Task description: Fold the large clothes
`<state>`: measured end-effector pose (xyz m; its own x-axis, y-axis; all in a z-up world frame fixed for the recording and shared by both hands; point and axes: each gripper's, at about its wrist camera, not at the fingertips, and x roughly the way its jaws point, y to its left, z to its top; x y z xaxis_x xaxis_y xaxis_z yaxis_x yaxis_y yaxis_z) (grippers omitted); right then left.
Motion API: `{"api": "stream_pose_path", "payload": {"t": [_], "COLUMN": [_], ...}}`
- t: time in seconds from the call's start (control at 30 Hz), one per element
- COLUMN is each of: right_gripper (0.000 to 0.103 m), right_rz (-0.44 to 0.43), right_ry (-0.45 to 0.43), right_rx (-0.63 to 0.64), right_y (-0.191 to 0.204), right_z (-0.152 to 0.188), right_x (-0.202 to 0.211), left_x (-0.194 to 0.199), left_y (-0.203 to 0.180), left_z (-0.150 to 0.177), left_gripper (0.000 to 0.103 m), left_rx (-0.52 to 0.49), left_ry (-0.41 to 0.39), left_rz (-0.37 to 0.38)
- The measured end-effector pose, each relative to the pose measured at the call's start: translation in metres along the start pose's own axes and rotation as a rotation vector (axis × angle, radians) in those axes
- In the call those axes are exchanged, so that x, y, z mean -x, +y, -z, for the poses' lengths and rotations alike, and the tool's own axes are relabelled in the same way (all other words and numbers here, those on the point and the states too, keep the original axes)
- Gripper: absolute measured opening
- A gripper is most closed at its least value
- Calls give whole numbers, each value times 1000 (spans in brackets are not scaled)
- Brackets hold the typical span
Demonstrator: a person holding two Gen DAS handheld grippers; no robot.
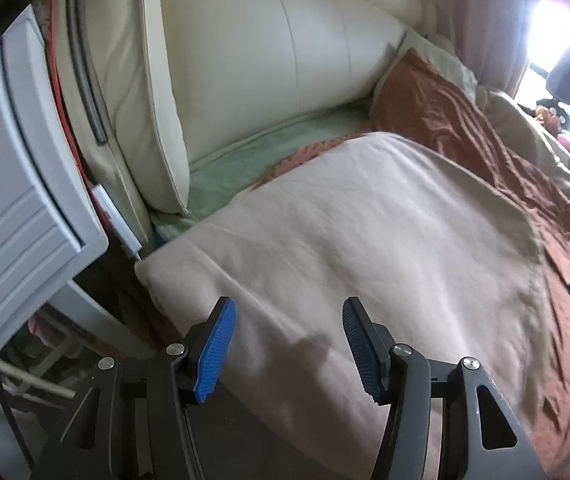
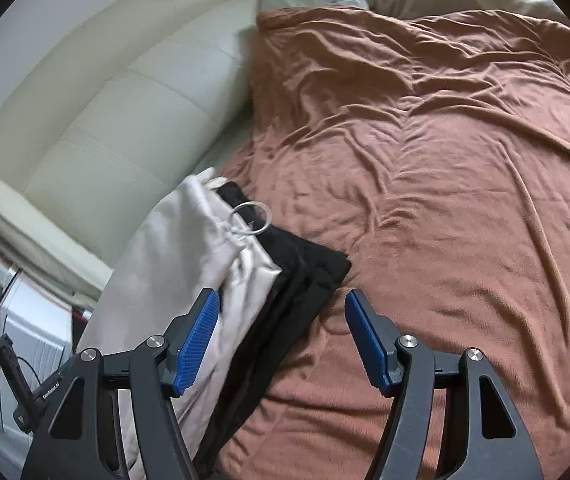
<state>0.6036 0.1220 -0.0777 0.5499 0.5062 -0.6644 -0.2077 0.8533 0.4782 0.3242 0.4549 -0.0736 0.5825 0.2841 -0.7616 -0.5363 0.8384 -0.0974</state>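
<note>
My left gripper (image 1: 289,344) hangs with its jaws spread and nothing between them, low in the frame over the beige garment (image 1: 365,240), which lies fairly flat across the middle of the left wrist view. My right gripper (image 2: 283,340) is likewise spread wide and empty. In its view the same beige cloth fills the lower left, with a black lining or second layer (image 2: 309,280) showing along its right edge and a pale drawstring loop (image 2: 251,218) resting on top.

I judge the next fold calls for pinching all layers at that stacked edge, beige and black together, so the black does not slide out. Both pads should bite well into the cloth, not just the hem, and I would keep the drawstring clear of the jaws.

The garment rests on a wrinkled rust-brown blanket (image 2: 445,160) spread over a bed. A cream padded headboard (image 1: 265,52) fills the upper left, a white cabinet (image 1: 17,184) stands at the far left, and bright window light (image 1: 553,28) glares in the upper right.
</note>
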Motion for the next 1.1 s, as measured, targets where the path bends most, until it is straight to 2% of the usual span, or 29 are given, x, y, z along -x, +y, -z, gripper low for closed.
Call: {"api": "stream_pose_path", "payload": {"t": [0.2,0.3,0.37,0.43,0.47,0.5,0.6,0.67,0.93,1.1], "right_gripper": [64,64,64,65,72,83,102,103,103,103], "right_rz": [-19,0,19,33,45,49,66,79,110,156], "right_ry": [-4,-1,-3,-16,-30,-46,-87,-112,-224,-256], "right_rx": [57,96,137,182,204,222,270,293,367,402], "right_y": [7,10,14,16,17,17,16,16,22,25], "right_z": [6,13,21,29,33,38,53,64,115,146], "right_x": [32,54,73,93,105,118,152,173,256,289], "left_x": [37,57,77,95,105,119,142,158,209,244], "left_y": [-12,-23,-33,-41,-44,-49,-61,-70,-86,-95], "left_z": [18,27,34,40,45,50,60,69,101,123], "left_gripper": [59,61,75,98,102,103,103,103,103,103], "left_rx": [29,37,35,37,38,39,34,25,-20,-49], "left_ry": [-23,-41,-77,-118,-140,-169,-206,-221,-265,-317], "left_rz": [28,41,32,45,58,69,101,139,213,262]}}
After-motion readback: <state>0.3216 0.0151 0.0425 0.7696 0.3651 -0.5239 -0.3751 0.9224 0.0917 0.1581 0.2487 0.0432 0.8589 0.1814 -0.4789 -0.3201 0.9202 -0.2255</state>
